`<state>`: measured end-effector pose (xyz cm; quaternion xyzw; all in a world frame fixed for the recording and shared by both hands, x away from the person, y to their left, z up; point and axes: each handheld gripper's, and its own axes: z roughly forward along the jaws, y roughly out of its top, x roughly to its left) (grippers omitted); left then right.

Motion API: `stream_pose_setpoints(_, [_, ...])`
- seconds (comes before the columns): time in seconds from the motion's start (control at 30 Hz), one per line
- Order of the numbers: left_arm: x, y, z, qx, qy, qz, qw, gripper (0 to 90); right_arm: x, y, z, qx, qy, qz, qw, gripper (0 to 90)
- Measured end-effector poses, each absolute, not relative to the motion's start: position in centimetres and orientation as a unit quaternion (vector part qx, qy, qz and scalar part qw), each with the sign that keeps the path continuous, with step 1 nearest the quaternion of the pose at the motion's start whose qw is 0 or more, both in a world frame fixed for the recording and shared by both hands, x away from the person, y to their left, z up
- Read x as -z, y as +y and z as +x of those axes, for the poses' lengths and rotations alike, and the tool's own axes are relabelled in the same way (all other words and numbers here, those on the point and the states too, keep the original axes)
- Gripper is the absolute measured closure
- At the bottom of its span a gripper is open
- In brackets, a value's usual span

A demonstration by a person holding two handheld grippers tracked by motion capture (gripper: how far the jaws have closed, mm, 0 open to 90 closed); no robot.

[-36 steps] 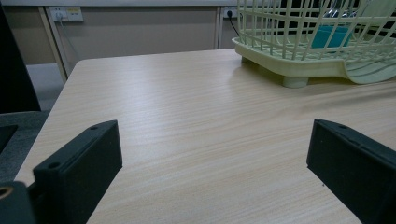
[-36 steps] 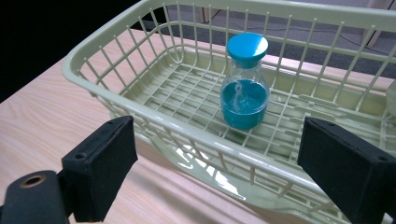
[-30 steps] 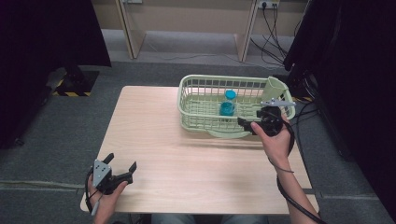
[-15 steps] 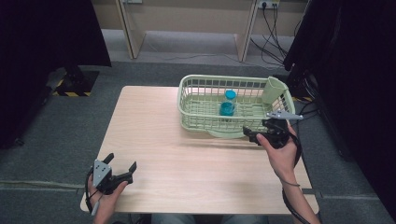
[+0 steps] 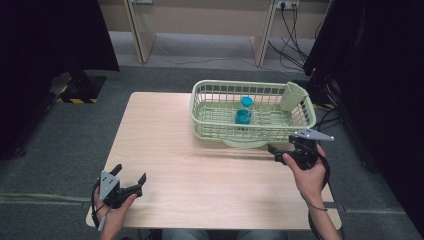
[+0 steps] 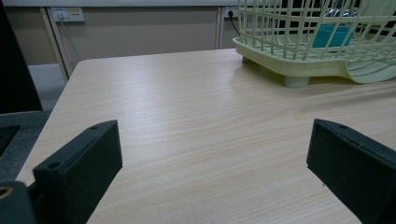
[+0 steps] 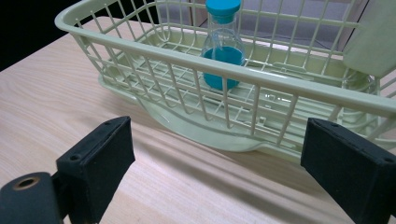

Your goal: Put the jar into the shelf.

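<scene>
A pale green wire basket [image 5: 250,132] stands on the far right part of the wooden table [image 5: 200,170]. Inside it a clear flask [image 5: 243,114] with blue liquid and a blue cap stands upright. My right gripper [image 5: 274,153] is open and empty, just in front of the basket's near right corner, with its jaws toward the basket. In the right gripper view the basket rim [image 7: 261,80] and flask [image 7: 223,51] lie beyond the open gripper [image 7: 217,158]. At the table's near left corner my left gripper [image 5: 131,173] is open and holds nothing; its own view looks past the gripper [image 6: 212,154] at bare wood.
A pale green cup-like holder [image 5: 294,96] hangs on the basket's right end. The basket's drain lip [image 5: 244,143] juts out at the front. Dark curtains flank the table, and cables lie on the floor behind it.
My right gripper has drawn back from the basket's front wall toward the person and slightly to the right. The left gripper has stayed put.
</scene>
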<state>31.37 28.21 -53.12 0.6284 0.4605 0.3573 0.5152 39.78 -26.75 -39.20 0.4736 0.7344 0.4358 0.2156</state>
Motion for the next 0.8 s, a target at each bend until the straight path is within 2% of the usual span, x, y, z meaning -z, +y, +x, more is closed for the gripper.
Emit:
stream_pose_setpoints(0.43, [53.1, 28.2, 31.4, -0.357, 0.461, 0.628, 0.515, 2.5, 40.5, -28.2, 38.7, -0.435, 0.726, 0.487, 0.217, 9.5])
stream_pose_setpoints(0.8, [53.1, 28.2, 31.4, -0.357, 0.462, 0.628, 0.515, 2.5, 43.4, -29.8, 37.8, -0.424, 0.723, 0.503, 0.214, 9.2])
